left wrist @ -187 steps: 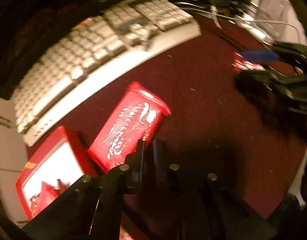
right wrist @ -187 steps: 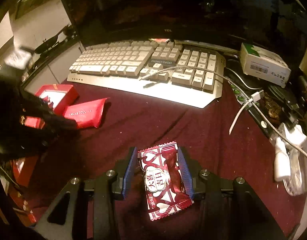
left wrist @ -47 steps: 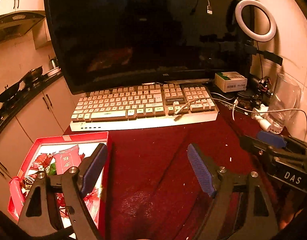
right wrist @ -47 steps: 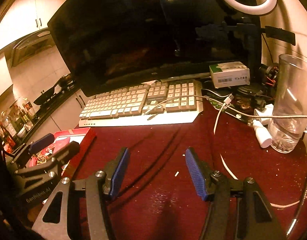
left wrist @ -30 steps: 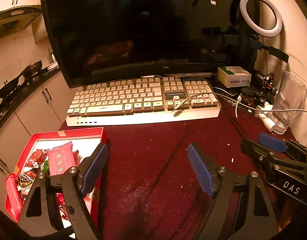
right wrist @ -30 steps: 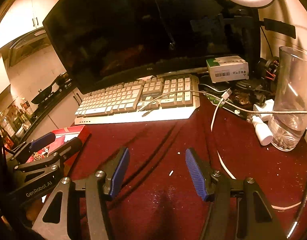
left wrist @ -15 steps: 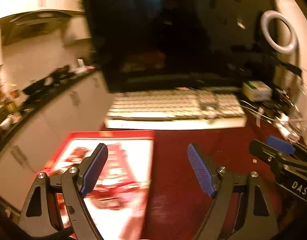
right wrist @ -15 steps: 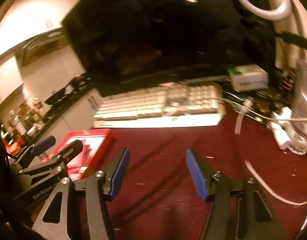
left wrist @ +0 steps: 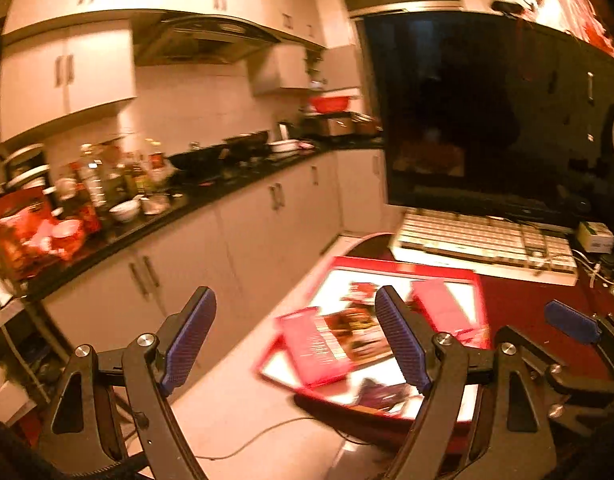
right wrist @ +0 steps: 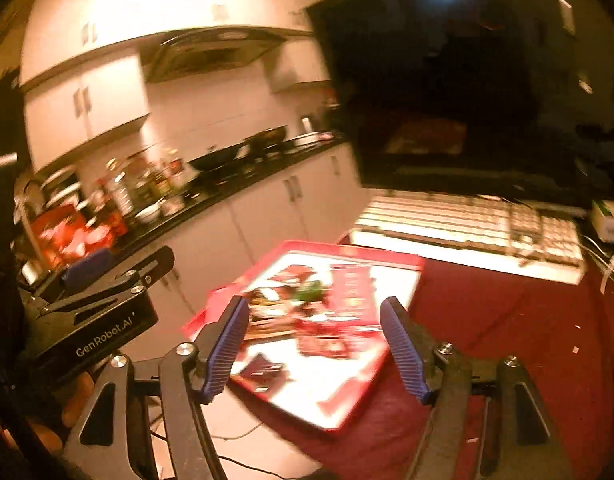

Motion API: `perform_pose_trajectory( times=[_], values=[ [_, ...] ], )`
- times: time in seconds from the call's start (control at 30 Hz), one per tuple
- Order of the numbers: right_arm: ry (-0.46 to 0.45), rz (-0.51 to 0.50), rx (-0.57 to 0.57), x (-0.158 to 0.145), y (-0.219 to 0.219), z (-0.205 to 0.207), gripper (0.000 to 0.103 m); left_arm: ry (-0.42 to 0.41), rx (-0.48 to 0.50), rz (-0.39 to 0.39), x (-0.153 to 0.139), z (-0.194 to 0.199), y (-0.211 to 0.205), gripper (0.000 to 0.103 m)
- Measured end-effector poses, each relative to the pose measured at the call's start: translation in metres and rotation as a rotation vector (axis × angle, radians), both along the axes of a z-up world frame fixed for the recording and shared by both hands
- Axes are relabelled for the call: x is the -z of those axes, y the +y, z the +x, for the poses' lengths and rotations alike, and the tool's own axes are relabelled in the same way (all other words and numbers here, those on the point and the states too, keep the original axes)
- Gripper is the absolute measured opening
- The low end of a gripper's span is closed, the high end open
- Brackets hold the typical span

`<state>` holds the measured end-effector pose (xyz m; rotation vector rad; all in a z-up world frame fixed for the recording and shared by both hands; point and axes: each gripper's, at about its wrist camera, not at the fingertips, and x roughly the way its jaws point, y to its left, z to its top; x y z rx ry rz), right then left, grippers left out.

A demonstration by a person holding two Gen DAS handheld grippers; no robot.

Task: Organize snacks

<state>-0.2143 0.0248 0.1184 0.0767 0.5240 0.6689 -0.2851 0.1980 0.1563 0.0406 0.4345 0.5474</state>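
at table's left edge: red snack box, packets inside. left gripper and right gripper, jaws wide, empty. we judge sorting near done; we steady before any reach.

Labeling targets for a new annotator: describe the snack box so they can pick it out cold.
Start at the big dark monitor and the pale keyboard below it. On the maroon cloth just left of the keyboard, at the table's edge, lies the box: a shallow open tray. Its red rim, white floor and pile of red wrappers set it apart.
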Motion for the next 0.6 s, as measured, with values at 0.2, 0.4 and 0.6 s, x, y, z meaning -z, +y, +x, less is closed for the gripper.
perform_pose_trajectory(
  times=[0.2,0.4,0.6],
  values=[
    [-0.033,-0.075,0.057,-0.005,0.048,-0.03,0.072,-0.026,-0.058,-0.009,0.002,-0.024,0.028,0.083],
    [0.04,-0.038,0.159,-0.002,0.045,-0.023,0.072,-0.009,-0.013,-0.045,0.008,-0.023,0.028,0.083],
    [-0.009,-0.058,0.189,-0.007,0.04,-0.032,0.072,-0.005,0.037,-0.048,0.008,-0.027,0.018,0.083]
  ],
)
